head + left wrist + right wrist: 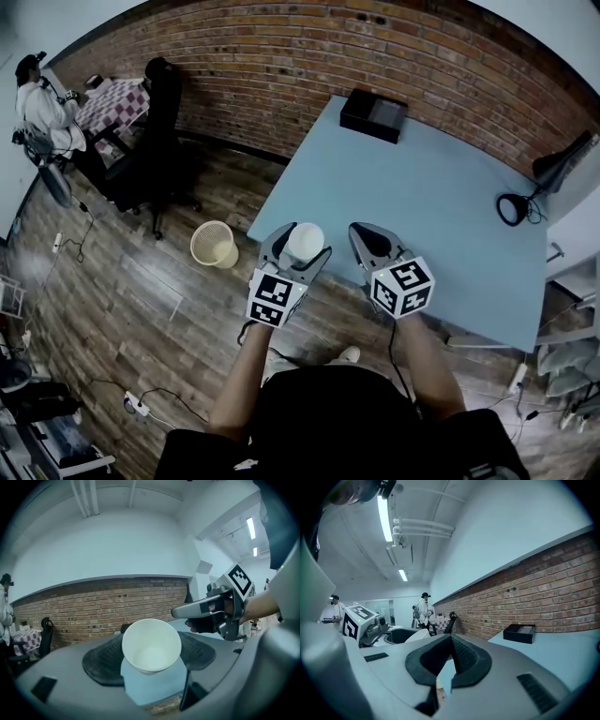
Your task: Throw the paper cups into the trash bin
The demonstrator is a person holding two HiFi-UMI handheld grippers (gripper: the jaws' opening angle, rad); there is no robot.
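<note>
A white paper cup (305, 241) sits sideways between the jaws of my left gripper (300, 246), which is shut on it. In the left gripper view the cup's open mouth (151, 645) faces the camera, and the pads grip its sides. The gripper hangs over the near left corner of the pale blue table (431, 216). A pale mesh trash bin (214, 244) stands on the wooden floor to the left of the cup. My right gripper (371, 242) hovers beside the left one, shut with its pads (461, 656) meeting at the tips and nothing held.
A black box (373, 114) lies at the table's far edge by the brick wall. A black desk lamp (548, 178) stands on the right. A black office chair (159, 141) and a seated person (42, 108) are at the far left. Cables run across the floor.
</note>
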